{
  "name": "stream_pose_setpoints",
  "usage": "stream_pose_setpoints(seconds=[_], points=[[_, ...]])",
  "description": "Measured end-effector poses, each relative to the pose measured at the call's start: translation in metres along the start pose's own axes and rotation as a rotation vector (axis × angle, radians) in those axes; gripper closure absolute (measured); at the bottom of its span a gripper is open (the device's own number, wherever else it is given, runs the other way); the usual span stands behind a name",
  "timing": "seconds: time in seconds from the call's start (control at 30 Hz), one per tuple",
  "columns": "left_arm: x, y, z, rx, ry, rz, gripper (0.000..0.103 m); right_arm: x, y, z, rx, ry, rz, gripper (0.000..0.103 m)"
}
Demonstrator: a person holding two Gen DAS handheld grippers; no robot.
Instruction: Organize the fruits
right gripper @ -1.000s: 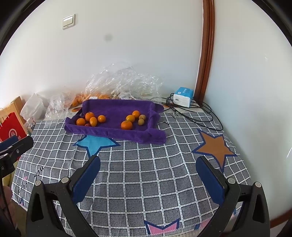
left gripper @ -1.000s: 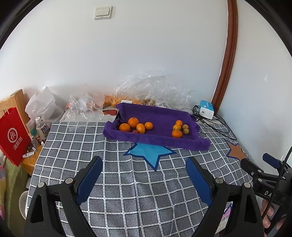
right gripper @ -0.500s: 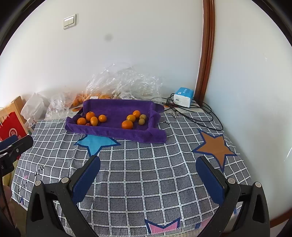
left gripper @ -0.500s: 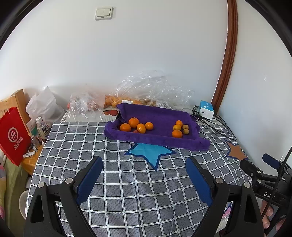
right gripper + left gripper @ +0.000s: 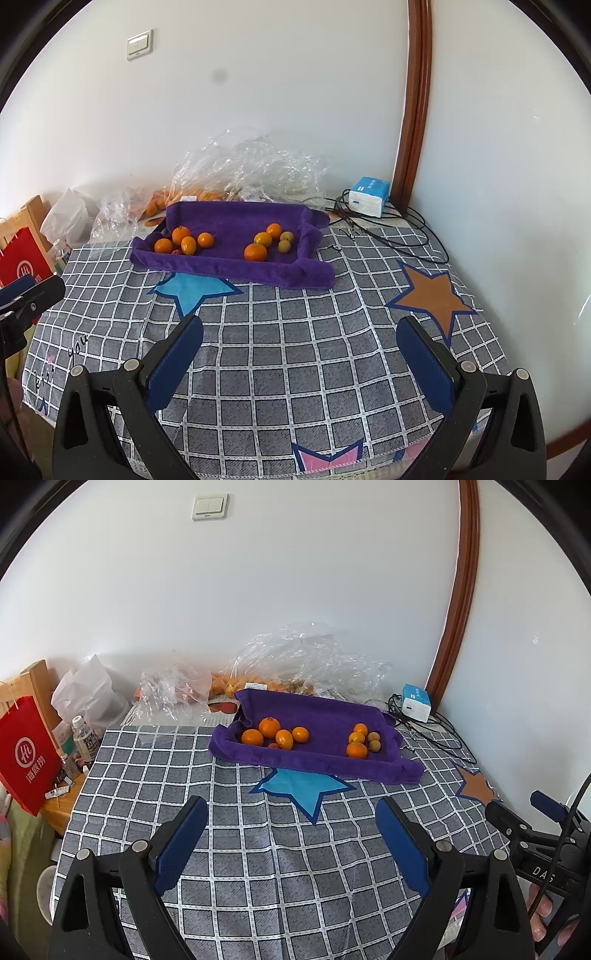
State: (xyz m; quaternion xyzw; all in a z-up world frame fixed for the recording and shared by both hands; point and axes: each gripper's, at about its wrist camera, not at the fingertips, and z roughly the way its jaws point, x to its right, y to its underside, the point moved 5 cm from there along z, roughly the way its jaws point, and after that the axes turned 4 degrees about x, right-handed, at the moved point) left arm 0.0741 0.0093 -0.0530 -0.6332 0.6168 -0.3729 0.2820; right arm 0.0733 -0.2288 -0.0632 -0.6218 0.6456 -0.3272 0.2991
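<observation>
- A cloth-lined tray point(image 5: 325, 764) sat on the worktop point(image 5: 258, 849), ahead of both tools.
- Two fruit clusters lay in it: left cluster point(image 5: 275, 734), right cluster point(image 5: 360, 740).
- Plastic bags point(image 5: 306, 661) lay behind the tray.
- A small box point(image 5: 369, 195) sat behind it, rightward.

- The worktop point(image 5: 295, 350) has a grey cloth with white squares and big stars on it.
- A purple towel tray point(image 5: 236, 266) sits far back on the cloth.
- Crinkly clear bags point(image 5: 251, 170) lie behind the tray, by the wall.
- A small blue and white box point(image 5: 369, 201) with black wires point(image 5: 402, 236) sits in the back corner.
</observation>
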Motion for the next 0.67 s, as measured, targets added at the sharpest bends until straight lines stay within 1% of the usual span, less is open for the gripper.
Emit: stream_pose_setpoints(seconds=[0.47, 0.67], points=[[-0.0012, 0.0012, 0.0014, -0.003, 0.0, 0.001, 0.011, -0.0006, 0.0017, -0.001, -0.003, 0.0, 0.003, 0.0], [-0.0089, -0.0008, 0.0085, -0.006, -0.013, -0.007, 0.01, -0.0039, 0.002, 0.0035, -0.007, -0.012, -0.007, 0.0]])
